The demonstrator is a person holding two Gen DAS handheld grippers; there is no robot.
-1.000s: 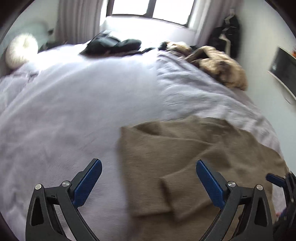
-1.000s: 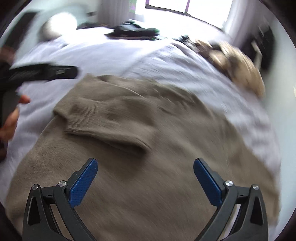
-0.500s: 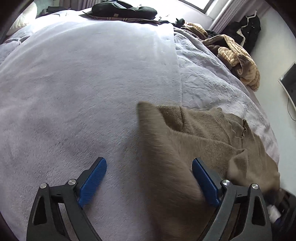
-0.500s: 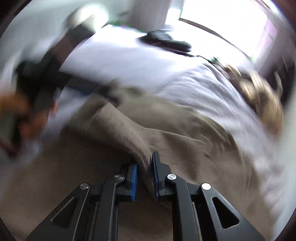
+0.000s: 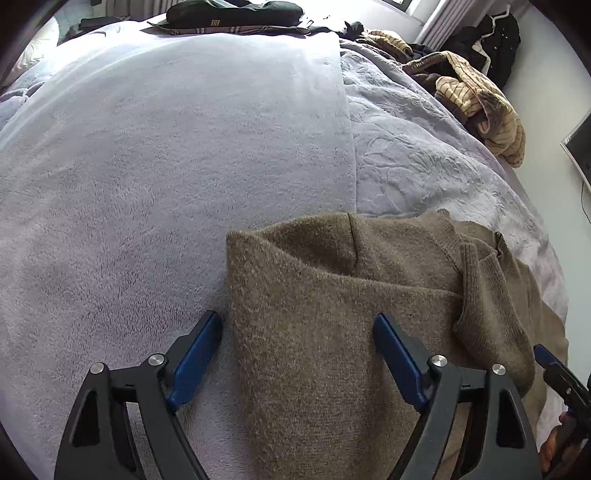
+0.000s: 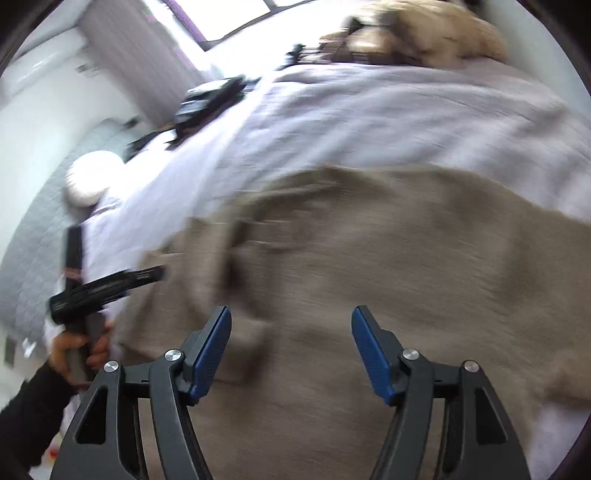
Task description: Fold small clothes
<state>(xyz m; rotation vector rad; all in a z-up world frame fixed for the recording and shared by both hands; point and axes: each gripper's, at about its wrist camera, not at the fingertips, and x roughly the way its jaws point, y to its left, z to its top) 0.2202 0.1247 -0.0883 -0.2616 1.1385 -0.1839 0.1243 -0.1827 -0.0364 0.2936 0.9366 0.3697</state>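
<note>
While the brown sweater (image 5: 332,332) lies spread on the bed (image 5: 166,166), on top of the pale lilac fleece blanket (image 5: 129,221), the left gripper (image 5: 295,332) points down over the sweater's left edge. Its fingers (image 5: 195,350) are apart and closing. One finger stands on the blanket just beside the sweater's edge, the other stands over the knit, so the folded edge is between them, but the pads do not press on it.

Beyond the sweater's far edge lies a quilted lilac bedspread (image 5: 406,166). A sleeve (image 5: 491,314) is folded over the sweater's body, on the right part of it. Far behind the sweater, at the head of the bed, is a pile of dark clothes (image 5: 232,14), and to the far right of the sweater lies a striped yellow garment (image 5: 480,107).

Seen from the right wrist, the picture is blurred. The right gripper (image 6: 291,343) hangs over the middle of the sweater (image 6: 406,277); its fingers (image 6: 210,350) are apart and opening, with only flat knit under them, nothing clamped. To the left of the sweater a hand (image 6: 77,350) in a dark sleeve holds the left gripper's handle.
</note>
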